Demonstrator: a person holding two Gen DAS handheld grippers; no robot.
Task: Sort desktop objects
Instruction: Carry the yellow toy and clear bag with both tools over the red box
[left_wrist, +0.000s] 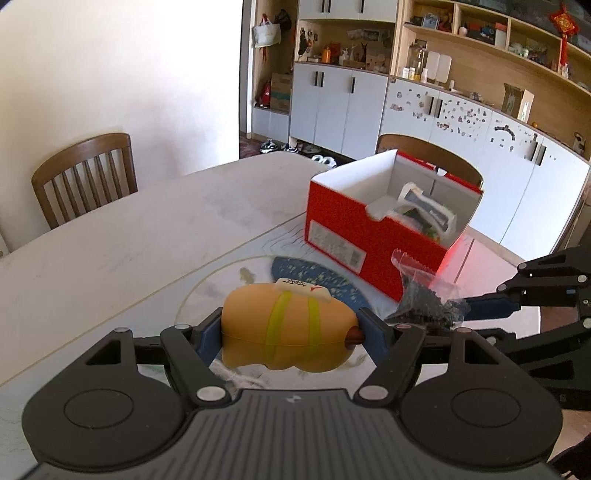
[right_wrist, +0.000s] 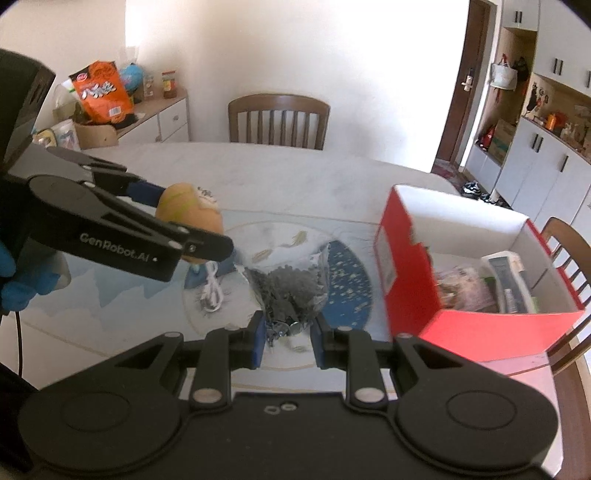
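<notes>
My left gripper (left_wrist: 290, 334) is shut on an orange hot-dog-shaped toy (left_wrist: 288, 328) with yellow-green bands, held above the table; in the right wrist view the same toy (right_wrist: 190, 214) shows at the left between the left gripper (right_wrist: 199, 225) fingers. My right gripper (right_wrist: 288, 332) is shut on a clear plastic bag of small dark screws (right_wrist: 291, 291), lifted over the mat; that bag (left_wrist: 424, 302) also appears in the left wrist view beside the right gripper (left_wrist: 467, 308). An open red shoebox (left_wrist: 373, 229) (right_wrist: 465, 321) stands to the right with several items inside.
A white cable (right_wrist: 210, 291) lies on the blue-and-white mat (right_wrist: 347, 280) under the grippers. Wooden chairs (left_wrist: 85, 177) (right_wrist: 279, 120) stand at the table's far sides. A sideboard with a snack bag (right_wrist: 103, 92) is at the back left. A gloved hand (right_wrist: 14, 284) holds the left gripper.
</notes>
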